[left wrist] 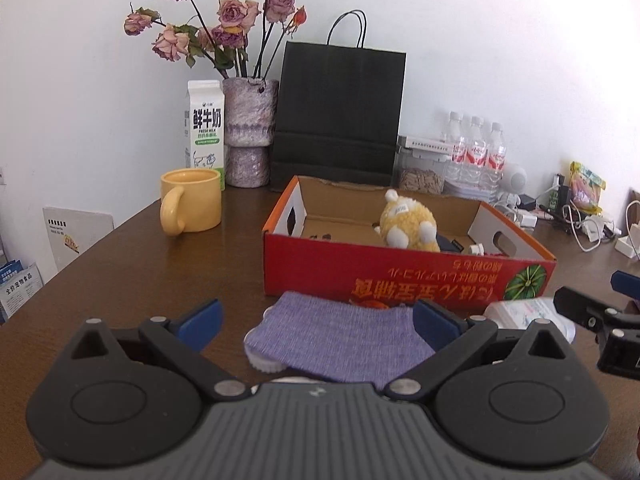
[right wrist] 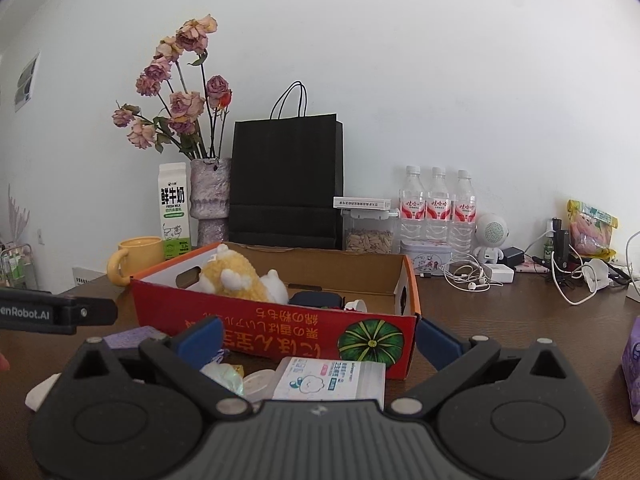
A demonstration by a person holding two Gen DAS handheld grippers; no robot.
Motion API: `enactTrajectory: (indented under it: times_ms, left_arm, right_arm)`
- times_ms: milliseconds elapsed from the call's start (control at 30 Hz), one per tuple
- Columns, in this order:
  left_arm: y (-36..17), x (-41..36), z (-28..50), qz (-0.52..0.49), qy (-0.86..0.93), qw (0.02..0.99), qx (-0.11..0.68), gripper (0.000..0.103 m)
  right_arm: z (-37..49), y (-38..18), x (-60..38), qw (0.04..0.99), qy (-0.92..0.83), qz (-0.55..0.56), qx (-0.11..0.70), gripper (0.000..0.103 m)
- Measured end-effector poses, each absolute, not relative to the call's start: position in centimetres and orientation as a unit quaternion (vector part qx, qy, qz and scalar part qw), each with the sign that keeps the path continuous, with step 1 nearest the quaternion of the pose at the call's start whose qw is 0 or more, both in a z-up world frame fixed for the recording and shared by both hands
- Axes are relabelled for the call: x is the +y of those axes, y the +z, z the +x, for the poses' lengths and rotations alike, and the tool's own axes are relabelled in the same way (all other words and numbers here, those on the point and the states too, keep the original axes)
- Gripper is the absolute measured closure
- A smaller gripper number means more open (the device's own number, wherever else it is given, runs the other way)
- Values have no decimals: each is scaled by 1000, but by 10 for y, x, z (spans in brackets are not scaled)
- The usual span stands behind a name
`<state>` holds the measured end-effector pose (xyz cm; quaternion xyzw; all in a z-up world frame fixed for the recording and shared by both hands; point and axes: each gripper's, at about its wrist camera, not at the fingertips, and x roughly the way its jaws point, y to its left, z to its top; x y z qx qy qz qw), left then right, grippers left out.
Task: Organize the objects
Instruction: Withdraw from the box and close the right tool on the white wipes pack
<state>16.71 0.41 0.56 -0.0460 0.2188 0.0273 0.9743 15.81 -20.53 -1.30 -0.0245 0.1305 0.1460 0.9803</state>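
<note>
Grippers both sit low over the dark brown wooden table (left wrist: pixel 132 264), aimed at the red cardboard box with orange rim (left wrist: pixel 400 276). I read my left gripper (left wrist: pixel 318 320) as spread wide, blue pads either side of a lilac knitted sock (left wrist: pixel 340 340) that lies flat, draped over a white ridged lid (left wrist: pixel 264 362), just short of the box wall at 12 o'clock. My right gripper (right wrist: pixel 320 340) is likewise spread wide and empty, a white rectangular tissue pack with blue print (right wrist: pixel 332 380) lying between its fingers. Inside the box, a yellow fluffy plush toy (left wrist: pixel 408 224) lies on its side.
</note>
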Motion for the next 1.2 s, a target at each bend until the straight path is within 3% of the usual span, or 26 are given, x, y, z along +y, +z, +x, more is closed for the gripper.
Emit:
enactTrajectory:
  times_ms: [367, 900, 1000, 1100, 1200]
  left_arm:
    - [-25, 28, 151, -44, 45, 962, 267, 0]
    - [-40, 37, 163, -77, 40, 948, 306, 0]
    - [-41, 37, 164, -77, 39, 948, 308, 0]
    - [-41, 37, 163, -79, 38, 947, 308, 0]
    - [-41, 38, 163, -80, 38, 947, 308, 0]
  right_arm:
    - [155, -30, -205, 969, 124, -32, 210, 0]
    - [231, -47, -169, 958, 39, -48, 279, 0]
    - [235, -48, -174, 959, 41, -23, 279, 6]
    - [235, -50, -175, 957, 47, -22, 284, 19]
    - [233, -50, -176, 957, 60, -20, 285, 21]
